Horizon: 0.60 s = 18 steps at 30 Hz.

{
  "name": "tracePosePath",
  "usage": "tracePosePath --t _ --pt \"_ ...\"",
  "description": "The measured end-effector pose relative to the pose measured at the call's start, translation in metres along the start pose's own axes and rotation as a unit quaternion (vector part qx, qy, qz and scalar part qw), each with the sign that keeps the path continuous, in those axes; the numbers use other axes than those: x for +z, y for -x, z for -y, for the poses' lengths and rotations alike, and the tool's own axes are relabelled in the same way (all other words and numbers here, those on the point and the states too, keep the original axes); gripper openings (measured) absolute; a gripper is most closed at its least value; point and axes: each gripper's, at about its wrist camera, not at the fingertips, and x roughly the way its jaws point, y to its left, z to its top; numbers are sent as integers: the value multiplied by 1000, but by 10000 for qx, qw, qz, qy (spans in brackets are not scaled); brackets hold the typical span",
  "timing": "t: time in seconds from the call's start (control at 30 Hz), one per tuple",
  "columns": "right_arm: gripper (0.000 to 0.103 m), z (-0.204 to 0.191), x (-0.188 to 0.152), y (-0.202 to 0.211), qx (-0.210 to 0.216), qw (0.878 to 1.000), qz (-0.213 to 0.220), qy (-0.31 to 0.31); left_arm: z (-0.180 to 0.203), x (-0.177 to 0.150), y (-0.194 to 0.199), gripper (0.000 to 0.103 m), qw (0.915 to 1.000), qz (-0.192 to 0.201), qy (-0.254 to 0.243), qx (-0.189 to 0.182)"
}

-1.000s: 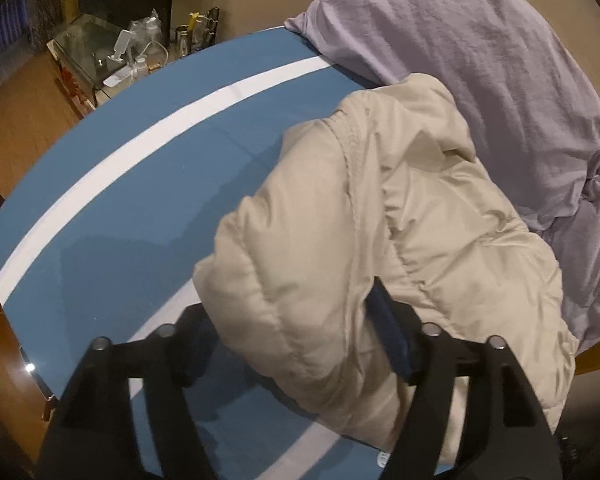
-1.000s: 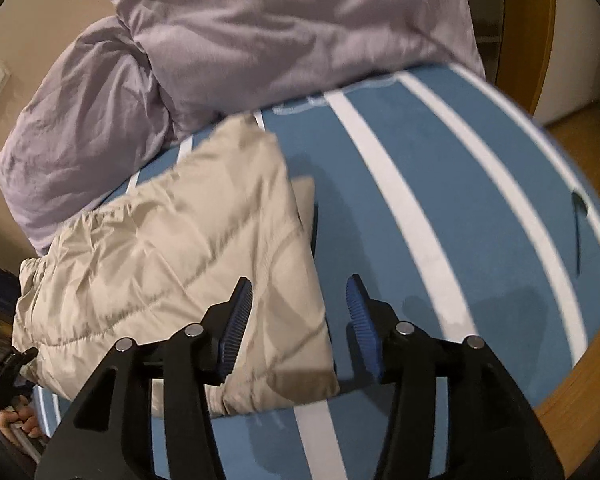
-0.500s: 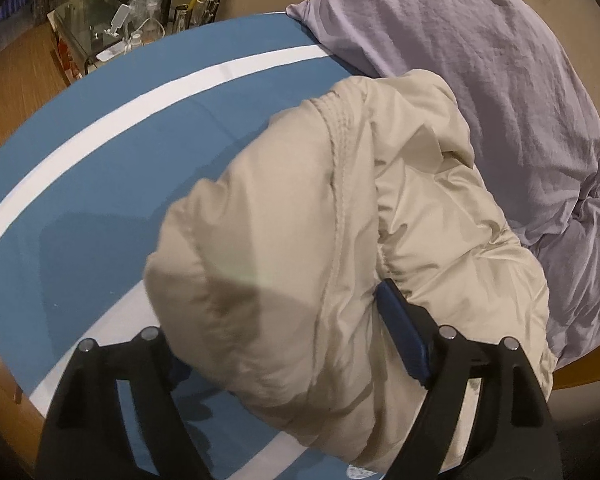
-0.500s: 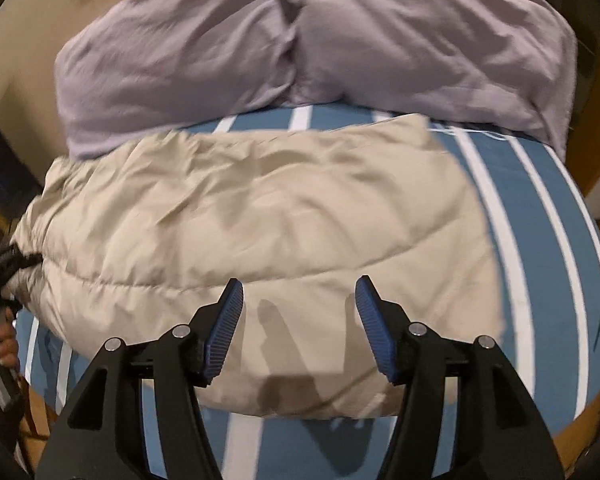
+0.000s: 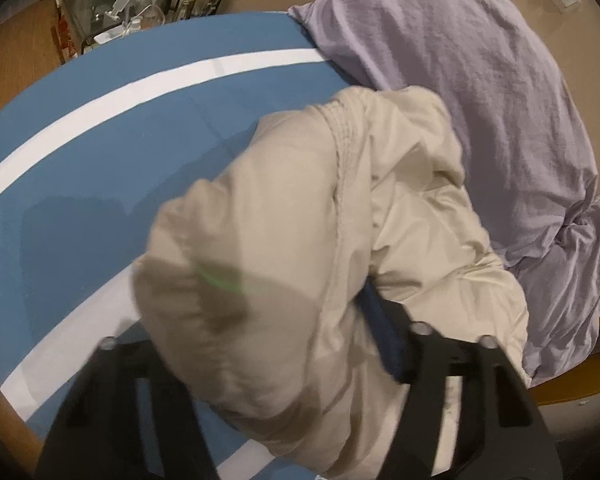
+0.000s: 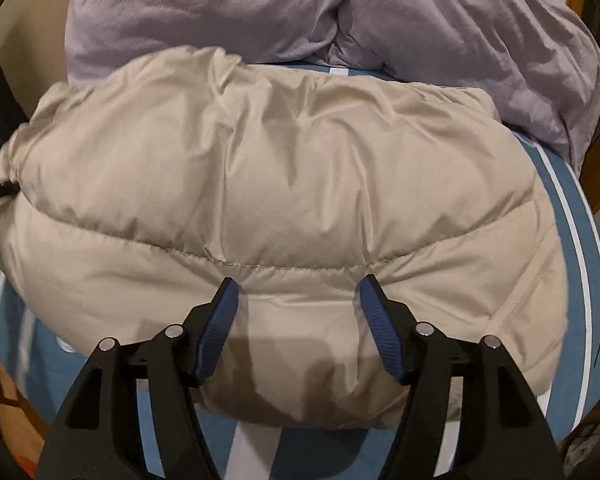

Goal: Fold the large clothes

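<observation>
Beige padded nylon jacket, bundled mid-frame on the blue white-striped bed cover, is straddled by the spread right gripper and bulges between the wide-set left gripper jaws, so pressing flat seems needed next.

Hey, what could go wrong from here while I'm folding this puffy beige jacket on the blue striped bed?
1. The puffy beige quilted jacket bulges between the open right gripper; a pinch there may catch only slippery shell fabric.
2. The left gripper is buried in a lifted fold, which could spring open once let go.
3. The jacket's far edge touches the lilac pillows, which may snag it.
</observation>
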Motion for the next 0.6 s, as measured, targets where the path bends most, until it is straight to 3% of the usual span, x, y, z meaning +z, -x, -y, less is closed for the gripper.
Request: tracePosePath --t 0.07,0.17,0.4,0.6 --pt "66 -1 -1 -2 -35 10000 -4 9 3 2 4 37 9999 31 -14 -134" --pt "66 1 -2 -5 -13 10000 -35 -3 7 6 11 29 9995 32 -11 -323" --pt "66 0 -8 -8 -57 10000 -1 75 37 9 39 26 9960 194 -204 -844" --pt "66 2 -7 -9 -30 10000 -36 73 91 2 71 26 9851 321 -737 -1519"
